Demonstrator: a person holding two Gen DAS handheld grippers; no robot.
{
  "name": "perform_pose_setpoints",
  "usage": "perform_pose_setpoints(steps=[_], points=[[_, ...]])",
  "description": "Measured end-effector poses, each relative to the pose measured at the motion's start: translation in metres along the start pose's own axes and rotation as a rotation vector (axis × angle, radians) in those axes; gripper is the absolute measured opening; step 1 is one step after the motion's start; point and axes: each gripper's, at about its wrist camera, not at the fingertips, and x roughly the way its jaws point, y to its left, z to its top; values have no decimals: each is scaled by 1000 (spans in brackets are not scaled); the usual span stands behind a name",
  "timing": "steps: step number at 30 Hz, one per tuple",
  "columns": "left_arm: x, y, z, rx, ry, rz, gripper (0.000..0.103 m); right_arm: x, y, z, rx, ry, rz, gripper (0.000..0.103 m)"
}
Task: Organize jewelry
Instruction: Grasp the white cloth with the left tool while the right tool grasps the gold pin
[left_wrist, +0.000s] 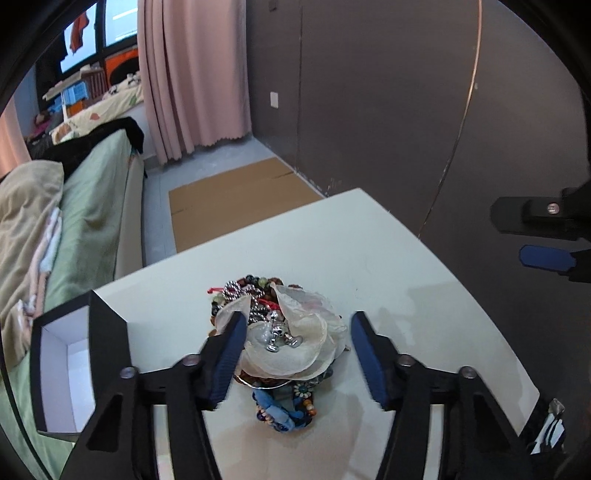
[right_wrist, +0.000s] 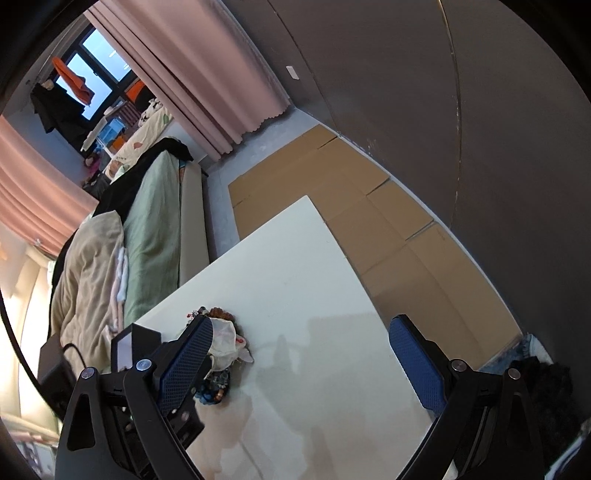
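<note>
Blue-padded, and gaping wide at the left gripper (left_wrist: 299, 321), holding nothing. Hovering with one finger on either side of the jewelry heap (left_wrist: 258, 299) on the white table (left_wrist: 369, 251); lining up the left pad (left_wrist: 225, 354) against the edge of the pale shell-like dish (left_wrist: 295, 354), though not showing whether the pad is actually touching it. Keeping the other pad just clear of the dish on the far side.

Gaping equally wide at the right gripper (right_wrist: 303, 325), also gripping nothing, and hanging over bare tabletop to the right of the heap. Covering part of the same pile with its left pad (right_wrist: 184, 365) in the right wrist view, with contact impossible to judge.

Sitting in the dish: a silver chain (left_wrist: 280, 332) with small round charms. Spilling out behind it: dark and green beads and a red cord (left_wrist: 218, 290). Lying nearest the camera, just under the dish rim: a blue fabric bracelet (left_wrist: 284, 413) beside a flowered beaded piece (left_wrist: 304, 391).

Standing at the table's left edge, near the heap but apart from it: an open black box (left_wrist: 107, 343) with a white inside.

Stretching beyond the table: flattened cardboard (left_wrist: 229, 206) on the floor, a bed with a green sheet (left_wrist: 96, 210) to the left, a pink curtain (left_wrist: 192, 74) and a dark grey wall (left_wrist: 369, 92) behind.
</note>
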Motion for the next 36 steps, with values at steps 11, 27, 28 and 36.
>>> perform_pose_setpoints(steps=[11,27,28,36], points=[[-25,16,-4,-47,-64,-16,0,3,9,-8,-57,18,-13,97],[-91,66,-3,-166,-245,-33,0,28,32,-31,-93,88,9,97],[-95,71,-3,-175,-254,-30,0,32,36,-33,-97,102,26,97],[-107,100,-5,-233,-287,-27,0,66,56,-42,-105,175,35,70]])
